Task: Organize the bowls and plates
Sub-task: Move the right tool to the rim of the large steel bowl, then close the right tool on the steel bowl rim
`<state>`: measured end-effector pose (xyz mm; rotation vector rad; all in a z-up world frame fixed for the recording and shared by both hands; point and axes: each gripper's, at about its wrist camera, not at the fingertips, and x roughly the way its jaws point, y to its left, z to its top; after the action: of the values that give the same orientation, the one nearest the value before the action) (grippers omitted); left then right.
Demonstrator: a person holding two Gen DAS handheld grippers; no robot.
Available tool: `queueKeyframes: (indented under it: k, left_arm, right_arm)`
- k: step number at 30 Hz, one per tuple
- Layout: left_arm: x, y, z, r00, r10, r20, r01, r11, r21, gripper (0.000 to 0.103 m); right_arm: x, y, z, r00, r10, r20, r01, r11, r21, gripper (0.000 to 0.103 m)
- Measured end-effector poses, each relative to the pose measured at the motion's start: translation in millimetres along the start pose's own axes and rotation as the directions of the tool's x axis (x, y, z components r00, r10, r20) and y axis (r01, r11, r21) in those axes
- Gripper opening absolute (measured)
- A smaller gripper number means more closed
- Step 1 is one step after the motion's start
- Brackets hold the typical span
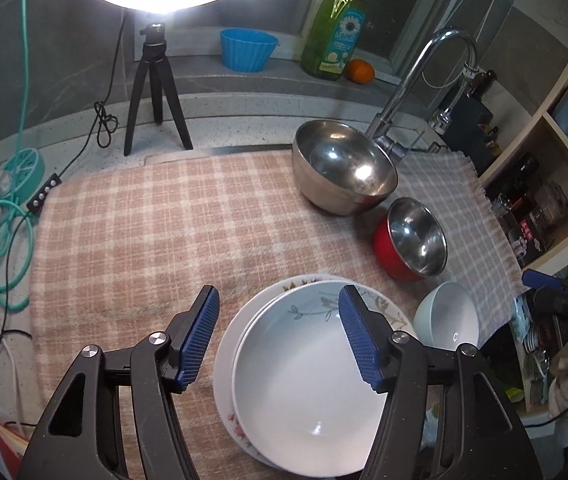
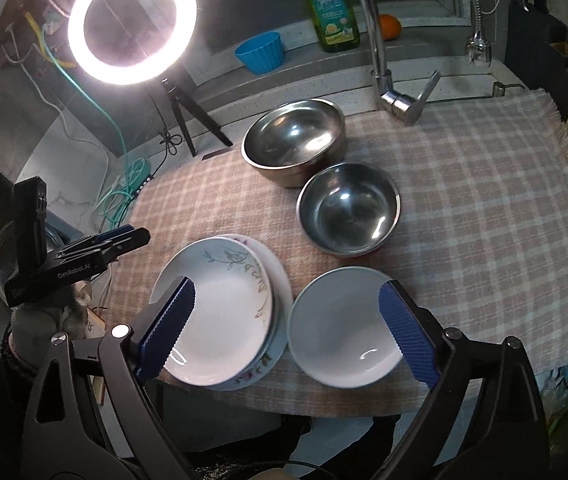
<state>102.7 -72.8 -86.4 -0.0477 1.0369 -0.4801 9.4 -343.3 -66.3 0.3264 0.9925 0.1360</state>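
Kitchen worktop, speckled stone, covered by woven checked cloth. Two glossy floral plates stacked at cloth's front edge, white ceramic bowl beside; steel bowls behind. Left gripper and right gripper spread wide, empty.

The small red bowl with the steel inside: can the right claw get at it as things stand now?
Probably yes. The right claw is open and holds nothing, and the red bowl sits uncovered on the checked cloth beyond the pale bowl. Only that pale bowl lies between them, so the claw would pass over it.
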Motion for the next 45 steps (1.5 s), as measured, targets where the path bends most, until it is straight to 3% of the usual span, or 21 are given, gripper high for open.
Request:
queueKeyframes:
  k: [13, 23, 27, 32, 34, 40, 45]
  left_arm:
    - [22.7, -26.2, 23.7, 1.0, 0.01, 0.015, -0.009, 0.998, -0.067, 0.062]
    - [49.1, -29.2, 53.3, 1.0, 0.009, 0.03, -0.004, 0.99, -0.142, 0.062]
    - [62.2, -25.0, 64.6, 1.0, 0.003, 0.024, 0.002, 0.982, -0.19, 0.062]
    - [83.5, -21.7, 75.1, 1.0, 0.007, 0.009, -0.004, 0.969, -0.247, 0.059]
    - [92.7, -20.6, 78.1, 1.0, -0.004, -0.002, 0.004, 0.962, -0.272, 0.056]
    - [117.3, -13.9, 85.4, 0.999, -0.019, -0.036, 0.006, 0.94, -0.341, 0.047]
    - [126.9, -14.7, 89.8, 0.999, -0.002, -0.053, -0.015, 0.942, -0.336, 0.042]
  right_arm:
    - [-6.5, -87.7, 68.3, 0.996, -0.067, 0.055, 0.07, 0.996, -0.054, 0.095]
    - [35.9, -121.5, 116.2, 0.999, 0.032, -0.033, -0.033, 0.998, -0.048, 0.094]
    - [52.9, -129.6, 135.4, 0.995, 0.062, -0.079, -0.067, 0.996, -0.056, 0.079]
    - [79.8, -132.5, 151.2, 0.981, 0.122, -0.151, -0.13, 0.991, -0.045, 0.071]
    - [93.4, -132.8, 155.3, 0.97, 0.155, -0.185, -0.161, 0.987, -0.016, 0.06]
    - [129.2, -123.4, 164.1, 0.945, 0.219, -0.244, -0.221, 0.975, 0.016, 0.055]
    - [151.3, -116.0, 167.1, 0.93, 0.244, -0.276, -0.243, 0.969, 0.039, 0.047]
